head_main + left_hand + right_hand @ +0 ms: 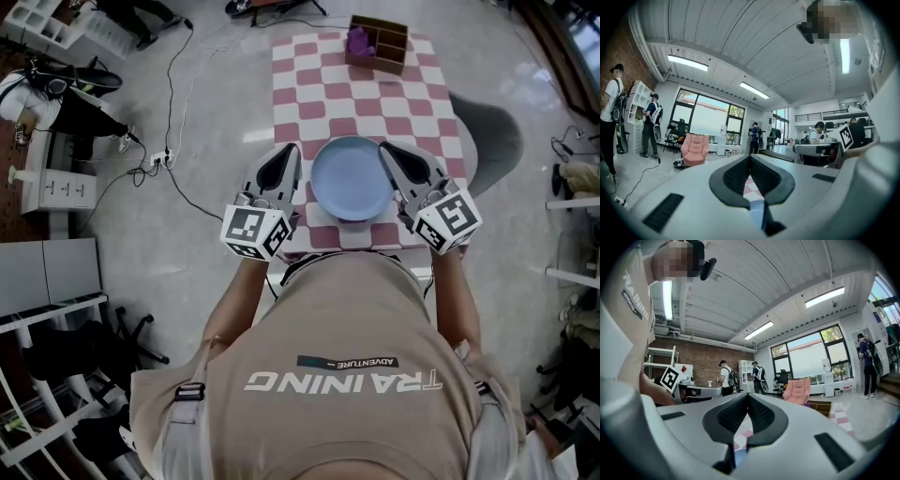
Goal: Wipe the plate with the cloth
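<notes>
Head view: plate (351, 178) sits on the table (319, 84), directly in front of the person. Left gripper (292, 152) is just left of the plate and right gripper (386, 148) just right of it. Rim contact isn't clear from above. Both gripper views show jaws closed tip to tip, nothing gripped. Cloth (359, 41) is well beyond the plate, bunched in a box (389, 42). This fits either cloth yet to be fetched or cloth put back after wiping; can't call it. Either way, keep the jaws off the rim. The plate looks smooth, round, shallow and pale blue, so it would likely slide on the checked covering. Cloth is purple, soft and crumpled. Box is wooden with compartments.
</notes>
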A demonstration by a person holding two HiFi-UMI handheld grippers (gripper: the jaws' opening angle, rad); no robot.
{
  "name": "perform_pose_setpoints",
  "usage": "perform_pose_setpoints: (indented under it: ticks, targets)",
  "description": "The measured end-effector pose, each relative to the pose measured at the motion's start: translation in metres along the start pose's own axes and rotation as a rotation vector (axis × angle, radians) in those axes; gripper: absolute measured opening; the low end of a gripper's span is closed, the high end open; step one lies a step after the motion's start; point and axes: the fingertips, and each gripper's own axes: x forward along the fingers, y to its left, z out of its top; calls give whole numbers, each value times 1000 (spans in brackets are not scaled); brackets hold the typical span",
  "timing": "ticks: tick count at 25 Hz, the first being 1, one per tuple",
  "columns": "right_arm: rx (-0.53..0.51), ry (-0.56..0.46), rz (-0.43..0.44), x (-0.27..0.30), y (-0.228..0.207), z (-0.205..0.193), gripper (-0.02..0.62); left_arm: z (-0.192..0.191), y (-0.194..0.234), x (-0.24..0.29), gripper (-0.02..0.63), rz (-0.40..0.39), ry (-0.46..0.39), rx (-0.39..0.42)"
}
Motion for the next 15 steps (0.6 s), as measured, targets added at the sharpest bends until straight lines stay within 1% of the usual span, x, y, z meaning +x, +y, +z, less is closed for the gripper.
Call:
perform_pose_setpoints:
  ticks: [3, 10, 15]
  targets:
    - [-21, -1, -3, 1, -3, 3, 17, -2, 3, -4, 12, 8, 10, 17]
    - [3, 23, 0, 2, -10, -14, 17, -9, 5, -6, 12, 22, 15, 14]
    - [-30, 20, 3, 4, -6, -12, 17, -9, 9, -7, 12, 27, 16, 12]
